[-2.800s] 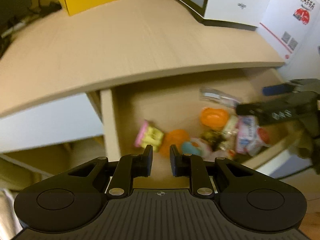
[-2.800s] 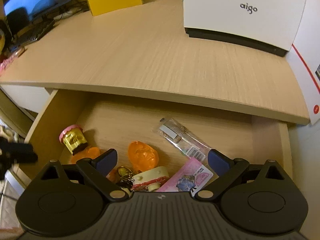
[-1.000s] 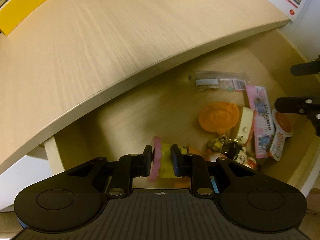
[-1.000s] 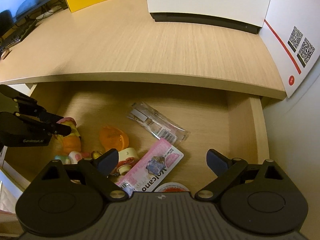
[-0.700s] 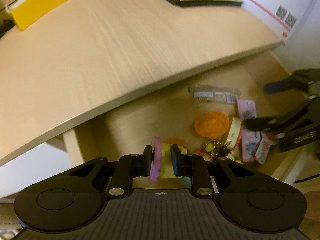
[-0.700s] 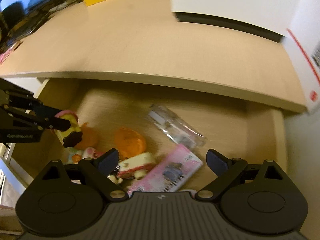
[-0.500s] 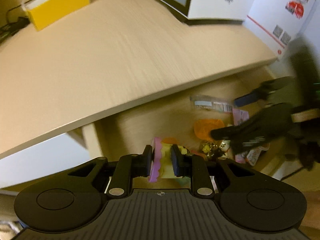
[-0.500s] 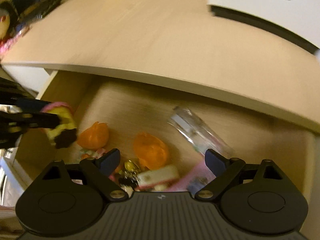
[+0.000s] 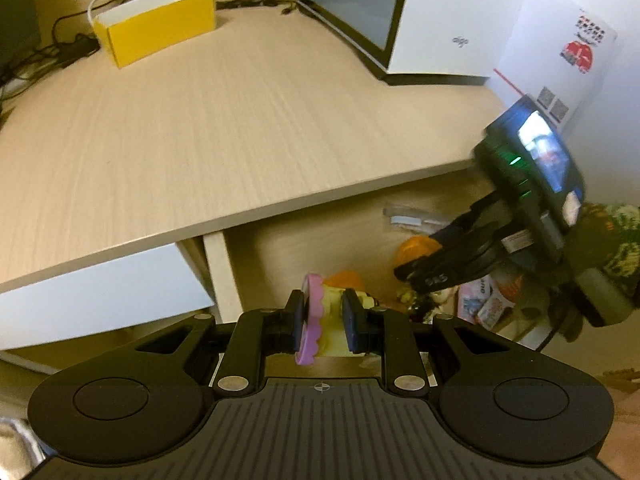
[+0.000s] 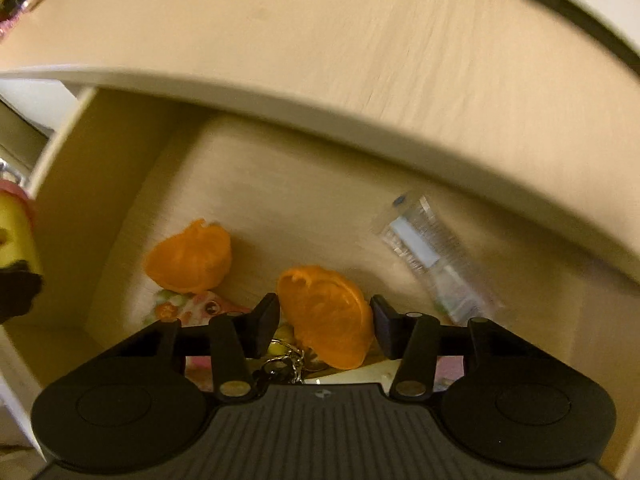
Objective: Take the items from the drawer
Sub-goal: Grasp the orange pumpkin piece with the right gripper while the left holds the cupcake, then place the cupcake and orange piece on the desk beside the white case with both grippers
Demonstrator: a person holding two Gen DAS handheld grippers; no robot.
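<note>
Left tongs [image 9: 322, 322] clamped on a small pink-and-yellow toy [image 9: 320, 320]; both pads press its sides, pink frilled rim against the pad at 9 o'clock. The toy is lifted clear of the drawer [image 9: 320, 228], held over its near left corner.

Right tongs [image 10: 324, 328] reach down into the drawer from 3 o'clock in the left view. Their jaws have just been closing and now stand partly apart, with an orange toy [image 10: 324, 320] between them. The pad at 3 o'clock sits at the toy's edge; a gap shows at the pad at 9 o'clock. Not pressed from both sides as far as the blurred frame shows. A gloved hand [image 9: 600, 256] carries these tongs.

Still in the drawer: a second orange toy [image 10: 192, 256] at 10 o'clock from the right tongs, lying on a pale patterned packet [image 10: 188, 304]; a clear plastic packet [image 10: 432, 264] at 2 o'clock, well apart from the orange pieces; a keyring with small charms [image 10: 284, 356] just under the tongs; pink and white packets [image 9: 480, 300] at the drawer's right end, seen in the left view.

On the wooden surface [image 9: 240, 120] above the drawer: a yellow box [image 9: 156, 24] at 11 o'clock, a white case [image 9: 420, 16] at 1 o'clock, a white carton [image 9: 560, 48] beside it.
</note>
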